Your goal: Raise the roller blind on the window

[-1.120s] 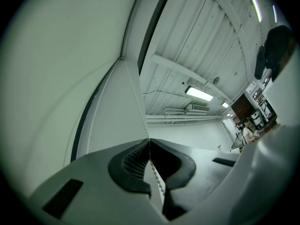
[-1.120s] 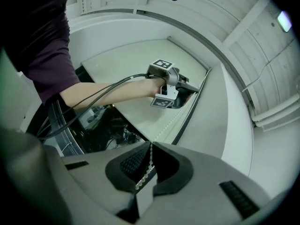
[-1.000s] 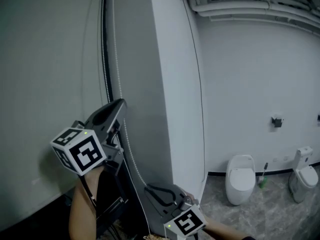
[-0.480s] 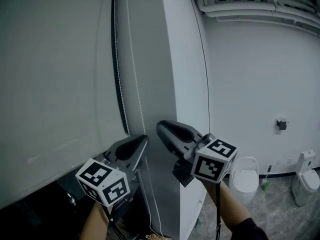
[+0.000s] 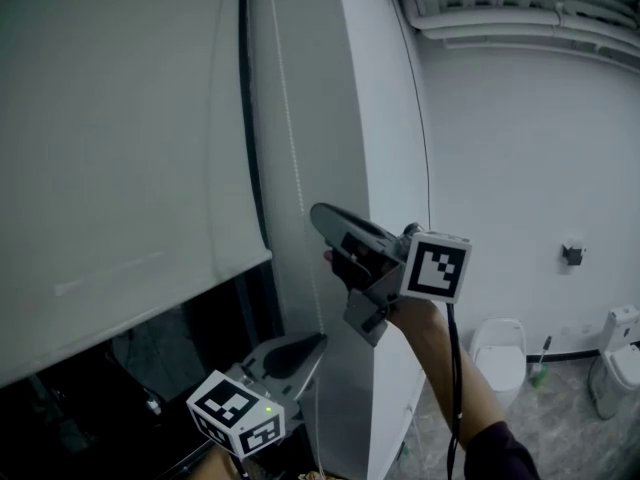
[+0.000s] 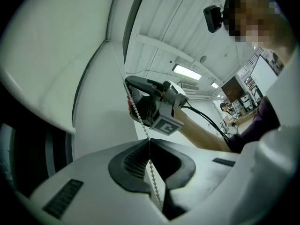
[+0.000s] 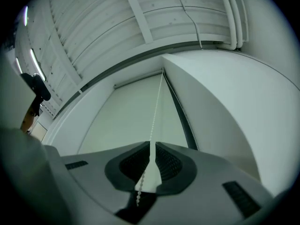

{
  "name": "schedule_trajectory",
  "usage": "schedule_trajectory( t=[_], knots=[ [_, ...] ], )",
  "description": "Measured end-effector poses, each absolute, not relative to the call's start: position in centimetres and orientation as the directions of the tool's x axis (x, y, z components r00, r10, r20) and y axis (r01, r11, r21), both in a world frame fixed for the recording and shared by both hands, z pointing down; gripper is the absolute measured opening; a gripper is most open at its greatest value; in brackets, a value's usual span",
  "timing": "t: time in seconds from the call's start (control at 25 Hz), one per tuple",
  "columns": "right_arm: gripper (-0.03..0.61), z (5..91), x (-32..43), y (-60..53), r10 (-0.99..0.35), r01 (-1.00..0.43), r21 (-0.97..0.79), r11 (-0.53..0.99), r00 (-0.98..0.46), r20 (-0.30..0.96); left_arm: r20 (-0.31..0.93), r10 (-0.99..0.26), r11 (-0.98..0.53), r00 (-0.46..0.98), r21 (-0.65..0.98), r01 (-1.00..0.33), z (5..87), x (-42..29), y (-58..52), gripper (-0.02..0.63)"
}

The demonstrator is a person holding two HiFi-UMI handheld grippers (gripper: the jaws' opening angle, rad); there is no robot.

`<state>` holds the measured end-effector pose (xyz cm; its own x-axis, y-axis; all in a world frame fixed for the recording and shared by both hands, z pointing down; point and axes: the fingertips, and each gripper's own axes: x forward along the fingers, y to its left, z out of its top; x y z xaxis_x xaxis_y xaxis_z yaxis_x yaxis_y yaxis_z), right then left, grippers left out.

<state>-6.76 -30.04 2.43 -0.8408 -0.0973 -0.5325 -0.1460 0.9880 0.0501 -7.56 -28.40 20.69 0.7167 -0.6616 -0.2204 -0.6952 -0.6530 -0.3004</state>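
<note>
Clenching bead chain [image 6: 136, 112] beside roller blind [image 5: 120, 148]: left hand-held gripper [image 6: 149, 140]; right hand-held gripper [image 7: 153, 142] released.

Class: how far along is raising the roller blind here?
Done: the pale fabric roller blind is partway up, dark window glass bared below. In hand: the left gripper pinches the white bead chain low; the right gripper straddles it higher, fingers slightly apart. Left: the blind covers most of the window.

Head view faces the blind [image 5: 120, 148] and cord [image 5: 290, 118] from close by. Both gripper views look up along the cord; the left one also shows the right gripper [image 6: 132, 86].
</note>
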Motion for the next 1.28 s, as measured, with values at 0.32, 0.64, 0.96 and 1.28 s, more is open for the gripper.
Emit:
schedule_trajectory(
  t=[0.32,0.64,0.96,1.28],
  knots=[
    [0.021,1.7,-8.5,-29.3,-0.082,-0.152,0.096,0.984,-0.856,-0.511,-0.22,-0.645,-0.671,0.732,-0.296,-0.68,21.5,-7.7,-27.6,0.015],
    [0.051,1.3,-9.0,-29.6,-0.122,-0.204,0.104,0.973,-0.848,-0.515,-0.233,-0.642,-0.668,0.73,-0.298,-0.682,21.6,-7.8,-27.2,0.015],
    [0.017,2.0,-8.9,-29.7,-0.142,-0.206,0.073,0.976,-0.852,-0.505,-0.233,-0.639,-0.678,0.733,-0.279,-0.68,21.9,-8.1,-27.5,0.015],
    [0.017,5.1,-8.5,-30.6,-0.193,-0.239,0.038,0.97,-0.86,-0.473,-0.157,-0.638,-0.713,0.754,-0.251,-0.655,24.6,-8.7,-28.7,0.017]
  ],
)
